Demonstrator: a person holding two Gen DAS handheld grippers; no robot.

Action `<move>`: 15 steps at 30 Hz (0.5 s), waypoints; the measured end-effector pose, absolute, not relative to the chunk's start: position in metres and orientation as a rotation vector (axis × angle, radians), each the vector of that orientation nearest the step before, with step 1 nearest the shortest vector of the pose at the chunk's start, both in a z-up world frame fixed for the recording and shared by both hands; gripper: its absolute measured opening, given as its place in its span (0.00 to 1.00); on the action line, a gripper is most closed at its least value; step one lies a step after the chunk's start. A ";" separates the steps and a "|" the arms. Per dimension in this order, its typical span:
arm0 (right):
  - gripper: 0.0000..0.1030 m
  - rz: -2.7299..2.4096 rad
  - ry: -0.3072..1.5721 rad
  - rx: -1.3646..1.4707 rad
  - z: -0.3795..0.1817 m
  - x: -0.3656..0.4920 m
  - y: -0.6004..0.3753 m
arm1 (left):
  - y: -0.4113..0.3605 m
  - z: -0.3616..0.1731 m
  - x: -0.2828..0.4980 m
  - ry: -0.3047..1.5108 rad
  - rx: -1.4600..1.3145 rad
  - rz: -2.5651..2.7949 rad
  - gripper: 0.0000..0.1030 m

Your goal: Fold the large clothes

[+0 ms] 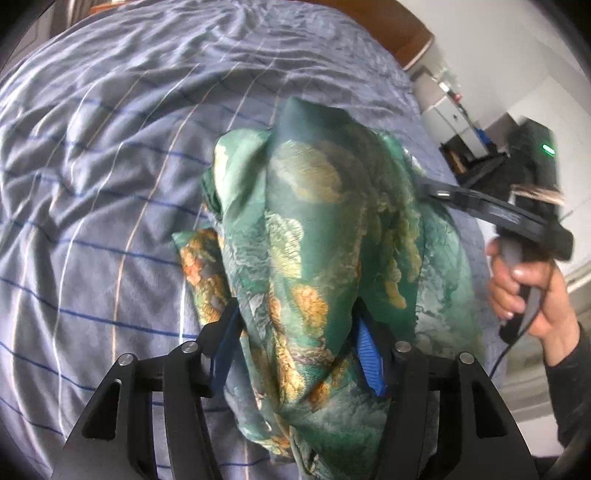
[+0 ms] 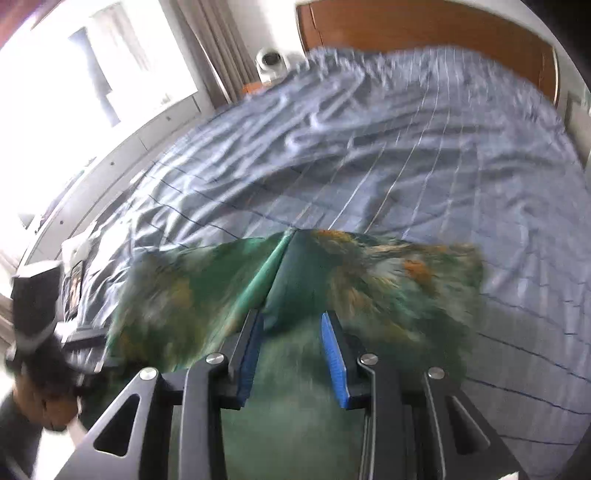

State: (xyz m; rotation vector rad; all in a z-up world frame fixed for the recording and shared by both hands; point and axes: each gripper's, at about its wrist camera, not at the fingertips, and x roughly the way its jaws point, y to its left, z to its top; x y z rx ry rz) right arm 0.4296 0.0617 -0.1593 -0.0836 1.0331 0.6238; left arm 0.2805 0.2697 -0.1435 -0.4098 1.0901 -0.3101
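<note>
One garment (image 1: 317, 236), green with orange and cream print, was the only piece of clothing in view; no containers showed in either frame. It sat bunched at centre frame in the left wrist view, lifted off the bed (image 1: 110, 166) with its lower folds trailing on the striped grey-blue cover.

Two grippers were counted. The left gripper (image 1: 299, 343) filled the bottom centre of its own view, blue pads either side of a thick bundle of the fabric, fingers clamped on it. The right gripper (image 2: 293, 350) sat bottom centre of the right wrist view; a dark green fold ran between its blue pads (image 2: 334, 363) and the pads stood visibly apart, but the frame was motion-blurred, so whether it pinched the cloth could not be told. In the left wrist view that same gripper reached in from the right edge, its tip buried in the fabric's upper right side, with the person's right hand (image 1: 524, 284) wrapped round the handle.

One bed, with a wooden headboard (image 2: 424, 26) at the top of the right wrist view. One small white camera-like device (image 2: 271, 62) stood at upper centre-left beside the curtain (image 2: 218, 44). One bright window (image 2: 92, 62) filled the upper left.
</note>
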 end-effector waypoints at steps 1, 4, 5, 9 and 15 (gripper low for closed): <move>0.33 0.614 1.079 -0.079 -0.175 0.440 0.070 | 0.268 -0.148 0.282 1.095 -0.394 -0.287 0.57; 0.33 0.565 1.177 -0.132 -0.218 0.456 0.088 | 0.269 -0.156 0.286 1.110 -0.401 -0.266 0.57; 0.33 0.553 1.184 -0.151 -0.225 0.457 0.092 | 0.269 -0.158 0.286 1.112 -0.403 -0.264 0.57; 0.33 0.538 1.177 -0.160 -0.226 0.454 0.092 | 0.269 -0.160 0.287 1.110 -0.406 -0.279 0.58; 0.33 0.591 1.051 -0.117 -0.189 0.417 0.063 | 0.270 -0.160 0.287 1.105 -0.391 -0.282 0.59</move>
